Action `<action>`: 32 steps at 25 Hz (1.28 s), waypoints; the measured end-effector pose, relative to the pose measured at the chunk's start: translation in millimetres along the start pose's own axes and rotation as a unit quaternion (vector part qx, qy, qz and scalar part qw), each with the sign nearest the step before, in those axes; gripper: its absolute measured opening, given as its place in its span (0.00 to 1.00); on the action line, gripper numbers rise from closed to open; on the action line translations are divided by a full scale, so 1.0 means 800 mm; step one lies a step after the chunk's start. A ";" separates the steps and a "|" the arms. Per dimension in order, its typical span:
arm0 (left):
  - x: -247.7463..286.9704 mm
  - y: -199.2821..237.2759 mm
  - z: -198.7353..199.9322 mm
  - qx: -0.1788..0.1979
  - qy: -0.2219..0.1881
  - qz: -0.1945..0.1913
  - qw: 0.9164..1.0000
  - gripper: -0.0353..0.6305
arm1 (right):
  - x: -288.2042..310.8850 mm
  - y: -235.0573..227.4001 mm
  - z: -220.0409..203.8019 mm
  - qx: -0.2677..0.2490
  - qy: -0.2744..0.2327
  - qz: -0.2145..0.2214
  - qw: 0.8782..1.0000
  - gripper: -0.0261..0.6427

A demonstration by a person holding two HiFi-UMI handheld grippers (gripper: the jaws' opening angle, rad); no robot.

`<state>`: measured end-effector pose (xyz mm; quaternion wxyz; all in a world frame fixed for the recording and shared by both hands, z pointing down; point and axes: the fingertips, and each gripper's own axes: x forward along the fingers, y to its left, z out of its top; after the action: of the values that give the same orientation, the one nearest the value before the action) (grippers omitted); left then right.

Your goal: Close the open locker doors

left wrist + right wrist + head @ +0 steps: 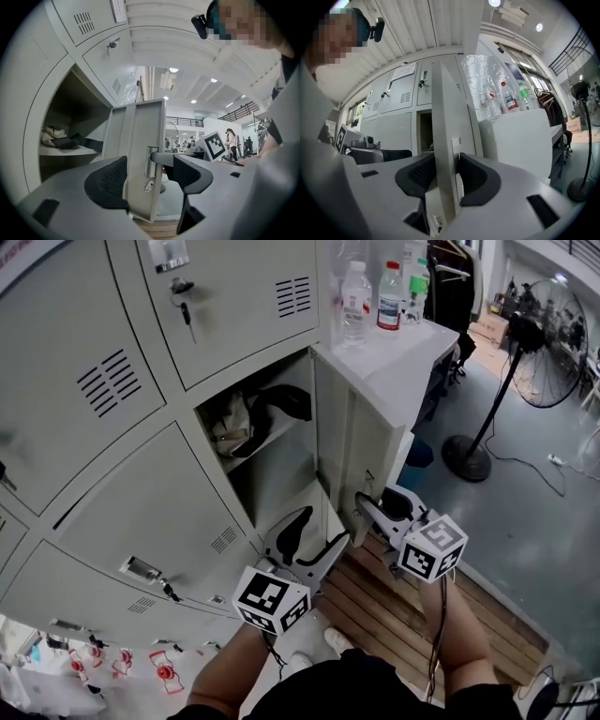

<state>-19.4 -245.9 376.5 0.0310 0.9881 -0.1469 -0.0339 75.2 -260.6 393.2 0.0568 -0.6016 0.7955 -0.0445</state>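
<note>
One grey locker door [354,432] stands open, its edge turned toward me, beside the open compartment [272,460]. My right gripper [364,512] is at the door's lower free edge. In the right gripper view that edge [445,140] runs between the jaws, and both pads [474,177] lie against its faces, so my right gripper [446,177] is shut on it. My left gripper [314,538] is lower on the same edge. In the left gripper view the door [140,154] and its latch [151,161] stand between the jaws. A gap shows at the right pad [188,171], so my left gripper [147,176] is open.
A dark bag and clutter [258,413] lie on the shelf inside. Neighbouring locker doors are shut, with keys [185,306] in some. Water bottles [375,296] stand on a white cabinet [412,362] behind the door. A standing fan [525,352] is at right. Wooden slats [389,606] lie underfoot.
</note>
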 end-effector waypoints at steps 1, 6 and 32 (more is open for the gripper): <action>-0.006 0.004 0.000 0.000 -0.001 0.004 1.000 0.54 | 0.004 0.008 -0.001 -0.002 0.001 0.007 1.000 0.27; -0.036 0.022 0.001 -0.003 -0.004 0.029 1.000 0.54 | 0.029 0.054 -0.009 -0.020 0.013 0.044 0.999 0.29; -0.159 0.110 0.015 0.010 -0.015 0.176 0.984 0.52 | 0.174 0.166 -0.028 -0.023 0.026 0.145 0.989 0.23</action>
<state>-166.9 -293.2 378.6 0.0240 0.9465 -0.3192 -0.0415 -91.9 -358.5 391.7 0.0286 -0.4802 0.8761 -0.0330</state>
